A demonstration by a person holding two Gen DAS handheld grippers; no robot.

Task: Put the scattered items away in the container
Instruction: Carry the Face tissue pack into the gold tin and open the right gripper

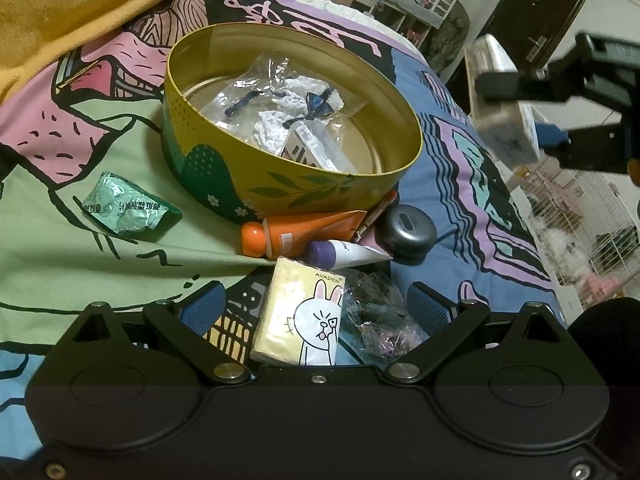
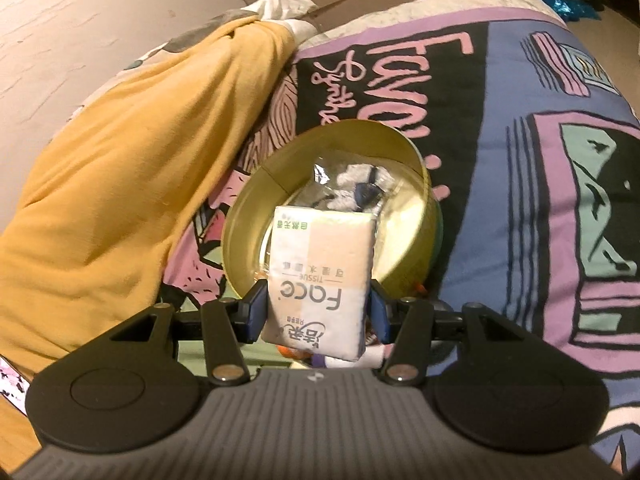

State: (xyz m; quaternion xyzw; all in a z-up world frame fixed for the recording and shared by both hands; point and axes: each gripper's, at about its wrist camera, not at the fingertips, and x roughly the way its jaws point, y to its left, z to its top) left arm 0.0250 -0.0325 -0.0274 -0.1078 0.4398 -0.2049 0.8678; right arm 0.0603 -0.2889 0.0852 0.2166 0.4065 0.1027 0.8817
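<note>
- White tissue pack (image 2: 320, 280) is sitting clenched upright in the right claw (image 2: 316, 312).
- Tin (image 2: 240, 248) is lying just ahead, below.
- Left claw (image 1: 316, 312) is hanging released, farther off.

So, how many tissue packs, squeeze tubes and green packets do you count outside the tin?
Tissue packs: 2, held pack in the right tongs, rabbit pack
Squeeze tubes: 2, orange tube and purple-capped tube
Green packet: 1
Total: 5
</note>
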